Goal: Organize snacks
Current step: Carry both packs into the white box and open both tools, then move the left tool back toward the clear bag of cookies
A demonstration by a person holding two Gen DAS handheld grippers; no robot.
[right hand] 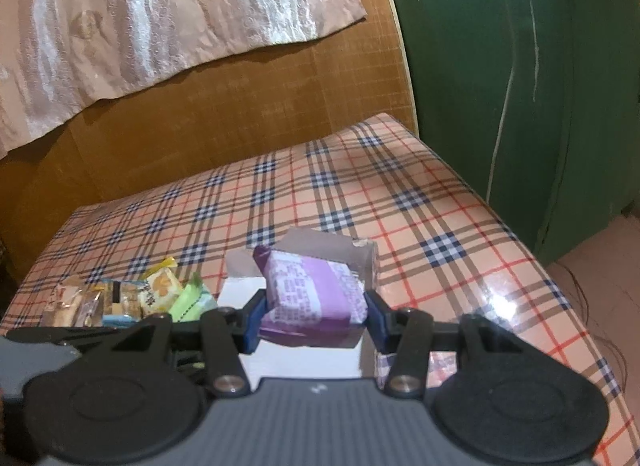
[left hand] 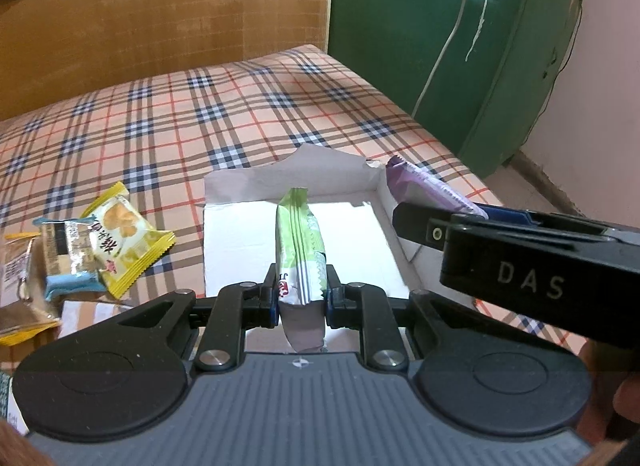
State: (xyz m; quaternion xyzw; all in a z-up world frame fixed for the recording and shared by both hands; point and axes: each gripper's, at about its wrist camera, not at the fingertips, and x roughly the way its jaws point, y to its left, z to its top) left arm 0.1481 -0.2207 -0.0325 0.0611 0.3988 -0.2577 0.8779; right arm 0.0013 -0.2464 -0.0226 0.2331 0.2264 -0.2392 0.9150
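Note:
My left gripper [left hand: 301,298] is shut on a green and white snack packet [left hand: 300,242], held on edge above the open white cardboard box [left hand: 240,238]. My right gripper [right hand: 314,318] is shut on a purple snack packet [right hand: 312,290], held over the same box [right hand: 360,254]. In the left wrist view the right gripper comes in from the right with the purple packet [left hand: 424,185] over the box's right wall. A pile of loose snacks lies left of the box: a yellow packet [left hand: 124,238], a blue-edged packet [left hand: 68,258] and others; the pile also shows in the right wrist view [right hand: 120,302].
The box and snacks rest on a table with a plaid cloth [left hand: 200,113]. A wooden headboard [left hand: 160,17] stands behind it and a green cabinet [left hand: 440,45] at the right. The table's right edge drops to a pink floor [left hand: 560,185].

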